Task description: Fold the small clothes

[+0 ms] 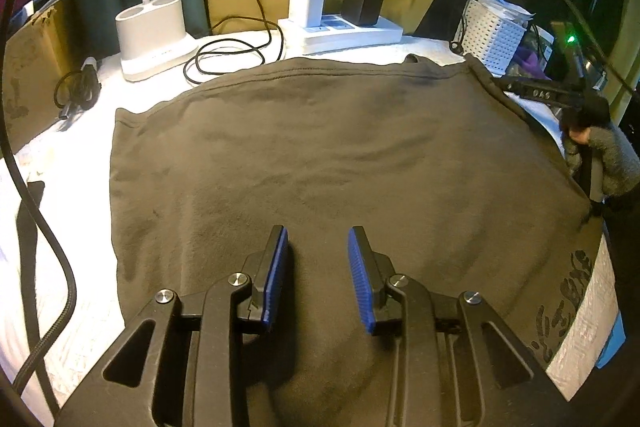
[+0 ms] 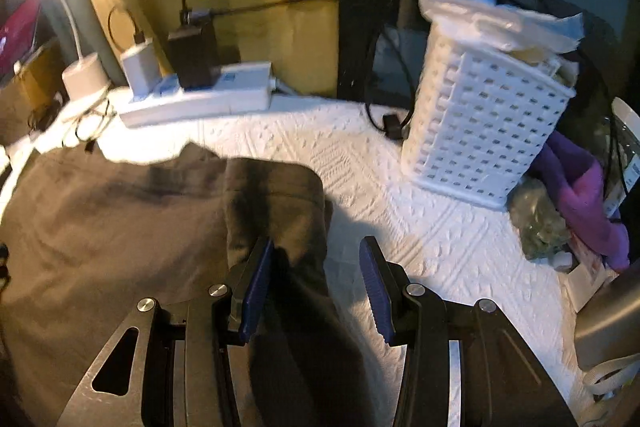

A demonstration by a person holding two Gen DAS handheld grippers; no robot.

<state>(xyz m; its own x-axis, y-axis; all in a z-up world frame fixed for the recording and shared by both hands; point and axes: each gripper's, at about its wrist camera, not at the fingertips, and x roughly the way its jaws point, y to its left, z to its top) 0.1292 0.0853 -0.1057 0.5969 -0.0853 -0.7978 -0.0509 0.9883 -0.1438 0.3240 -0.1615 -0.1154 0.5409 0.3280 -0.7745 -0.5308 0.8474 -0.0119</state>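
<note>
Dark grey garment (image 1: pixel 320 155) lies spread flat on the white embossed table cover (image 2: pixel 400 187), one sleeve-like flap (image 2: pixel 276 203) doubled over at its right edge. Left gripper (image 1: pixel 318 275) hovers over the cloth, jaws parted, nothing between them. Right gripper (image 2: pixel 316 287) is also parted and empty, straddling the flap's edge. Risk: soft fleecy fabric bunches, or pads pinch one layer only, so the fold goes crooked. Ribbed blue pads (image 1: pixel 356 275), stitched hem, white perforated plastic basket (image 2: pixel 480 131) close by could snag
</note>
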